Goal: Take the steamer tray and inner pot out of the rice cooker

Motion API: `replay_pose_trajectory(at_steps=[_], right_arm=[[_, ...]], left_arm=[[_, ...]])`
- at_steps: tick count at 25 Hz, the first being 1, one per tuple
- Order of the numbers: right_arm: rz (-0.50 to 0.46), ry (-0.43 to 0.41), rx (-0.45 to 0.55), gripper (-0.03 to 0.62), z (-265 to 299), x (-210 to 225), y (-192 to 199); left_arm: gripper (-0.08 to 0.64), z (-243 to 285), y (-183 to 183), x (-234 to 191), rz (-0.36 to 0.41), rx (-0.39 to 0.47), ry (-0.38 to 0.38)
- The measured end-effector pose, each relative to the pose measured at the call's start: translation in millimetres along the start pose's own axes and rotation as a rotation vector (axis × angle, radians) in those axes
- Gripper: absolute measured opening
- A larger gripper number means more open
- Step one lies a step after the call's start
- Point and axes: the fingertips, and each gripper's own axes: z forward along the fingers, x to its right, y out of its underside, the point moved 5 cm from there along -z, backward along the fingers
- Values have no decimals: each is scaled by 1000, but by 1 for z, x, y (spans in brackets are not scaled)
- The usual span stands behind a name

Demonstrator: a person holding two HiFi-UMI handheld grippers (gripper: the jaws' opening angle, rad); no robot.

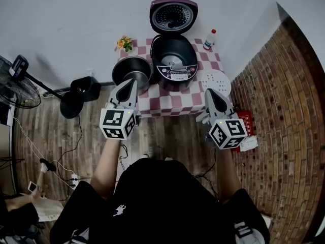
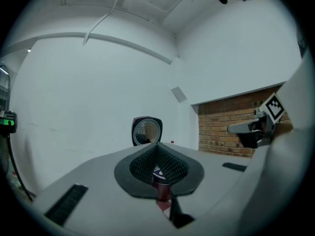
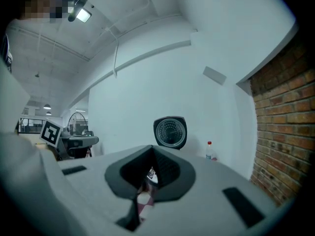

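Note:
The dark rice cooker [image 1: 173, 60] stands on a checkered table [image 1: 167, 103] with its lid [image 1: 173, 15] raised; the lid [image 2: 146, 131] also shows in the left gripper view, and the lid [image 3: 170, 132] in the right gripper view. The metal inner pot [image 1: 131, 70] sits on the table left of the cooker. To the cooker's right lies the white perforated steamer tray [image 1: 216, 82]. My left gripper [image 1: 130, 83] hovers shut and empty just before the pot. My right gripper [image 1: 209, 92] is shut and empty beside the tray. Both point level at the table.
A small white bottle [image 1: 208, 39] and yellow flowers [image 1: 124, 42] stand at the table's back corners. A brick wall [image 1: 284, 111] runs along the right. A fan [image 1: 15, 85] and a black stand [image 1: 81, 93] occupy the floor at left, with cables.

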Motion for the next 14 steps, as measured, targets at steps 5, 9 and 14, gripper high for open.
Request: replay_pose_trajectory(at_steps=[5, 9, 14], right_arm=[[-5, 6, -1, 2, 2, 0, 0], [-10, 5, -8, 2, 5, -2, 2], [-28, 1, -17, 2, 12, -3, 3]], left_arm=[[2, 2, 1, 1, 19, -4, 8], [2, 5, 3, -1, 20, -8, 22], [2, 9, 6, -5, -3, -13, 37]])
